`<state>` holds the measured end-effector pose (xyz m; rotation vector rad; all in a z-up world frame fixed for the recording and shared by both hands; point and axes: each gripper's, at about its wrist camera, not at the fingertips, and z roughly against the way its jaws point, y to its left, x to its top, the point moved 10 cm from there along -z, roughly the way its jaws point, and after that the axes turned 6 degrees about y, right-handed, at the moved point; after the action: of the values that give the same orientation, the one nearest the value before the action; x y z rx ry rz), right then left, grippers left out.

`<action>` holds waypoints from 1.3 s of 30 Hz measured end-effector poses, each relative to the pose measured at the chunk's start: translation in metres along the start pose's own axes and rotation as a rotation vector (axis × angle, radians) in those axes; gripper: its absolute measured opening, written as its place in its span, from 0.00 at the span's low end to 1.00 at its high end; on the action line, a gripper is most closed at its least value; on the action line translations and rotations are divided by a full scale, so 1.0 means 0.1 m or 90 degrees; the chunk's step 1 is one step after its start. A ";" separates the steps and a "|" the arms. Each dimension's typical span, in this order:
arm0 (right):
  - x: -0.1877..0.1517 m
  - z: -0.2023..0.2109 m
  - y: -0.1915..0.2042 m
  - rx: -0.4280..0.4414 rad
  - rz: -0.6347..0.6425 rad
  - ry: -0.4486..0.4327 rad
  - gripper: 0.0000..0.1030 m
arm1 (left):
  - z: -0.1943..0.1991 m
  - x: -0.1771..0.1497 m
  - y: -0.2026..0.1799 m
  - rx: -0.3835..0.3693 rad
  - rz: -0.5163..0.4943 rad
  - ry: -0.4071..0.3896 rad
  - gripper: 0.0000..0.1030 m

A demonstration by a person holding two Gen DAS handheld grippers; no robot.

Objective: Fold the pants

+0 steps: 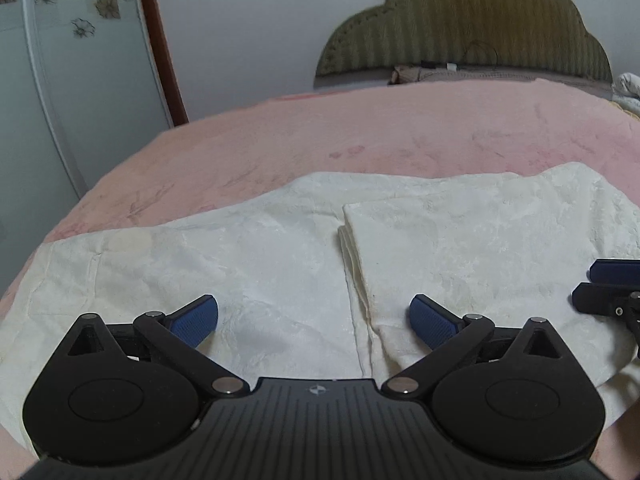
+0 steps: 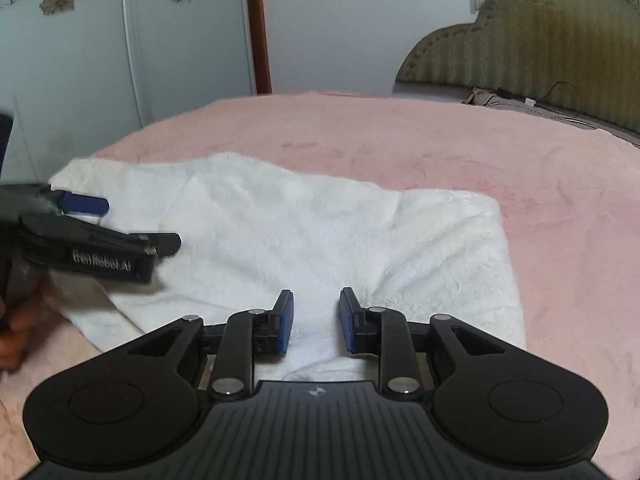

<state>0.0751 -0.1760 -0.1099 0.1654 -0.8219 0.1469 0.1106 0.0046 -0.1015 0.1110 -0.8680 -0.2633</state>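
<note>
One pink bed (image 1: 360, 136) fills both views, and the white pants (image 2: 320, 240) lie folded across its near side. The left gripper (image 1: 314, 320) hovers above them with jaws spread wide, empty. The right gripper (image 2: 316, 322) stands narrowly parted, gripping nothing.

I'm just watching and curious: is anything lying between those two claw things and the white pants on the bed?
Nothing visible is. The white pants lie partly folded on the pink blanket, bare on top. The left gripper hangs wide open right over them, and the right gripper, open with a narrow gap, is just above the cloth too, holding nothing.
</note>
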 end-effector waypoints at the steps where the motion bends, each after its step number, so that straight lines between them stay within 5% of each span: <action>1: 0.00 0.00 0.02 -0.009 0.011 0.000 0.26 | 0.03 -0.01 0.00 0.005 -0.004 -0.006 1.00; 4: 0.01 -0.01 0.05 -0.025 0.029 -0.002 0.41 | 0.15 0.00 0.06 0.018 -0.009 -0.017 0.99; 6: 0.01 -0.01 0.03 -0.012 0.018 0.000 0.86 | 0.28 -0.01 0.19 0.028 -0.002 -0.029 0.99; 8: 0.01 -0.04 0.04 0.004 0.006 0.009 0.97 | 0.40 -0.04 0.42 0.052 0.012 -0.033 1.00; 11: 0.01 -0.05 0.05 0.003 0.007 0.012 0.97 | 0.51 -0.14 0.90 0.096 0.045 -0.035 1.00; 15: 0.00 -0.05 0.05 0.001 0.008 0.012 0.98 | 0.33 -0.42 1.61 0.235 0.069 0.033 0.96; 21: 0.00 -0.05 0.04 0.002 0.007 0.013 0.98 | 0.83 -0.48 2.51 0.240 0.228 -0.001 0.92; 25: 0.07 0.05 0.10 -0.029 0.013 -0.026 0.98 | 0.94 -0.66 2.92 0.121 0.395 0.038 0.73; 27: 0.23 0.15 0.39 0.030 0.019 -0.054 0.98 | 0.91 -0.74 2.97 0.050 0.466 0.059 0.66; 32: 0.57 0.30 1.83 0.154 0.282 -0.109 0.97 | 0.78 -0.77 2.81 -0.054 0.511 0.089 0.47; 34: 0.56 0.27 2.38 0.197 0.384 -0.118 0.87 | 0.73 -0.78 2.79 -0.056 0.518 0.091 0.43; 36: 0.54 0.14 2.81 0.229 0.446 -0.106 0.58 | 0.70 -0.79 2.82 -0.066 0.547 0.087 0.40; 39: 0.44 -0.17 3.25 0.251 0.508 -0.074 0.48 | 0.70 -0.79 2.83 -0.093 0.573 0.080 0.39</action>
<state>0.0536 0.1478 -0.0599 0.2099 -0.9319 1.0631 0.0603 0.2995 -0.0573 -0.3941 -0.6974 0.5178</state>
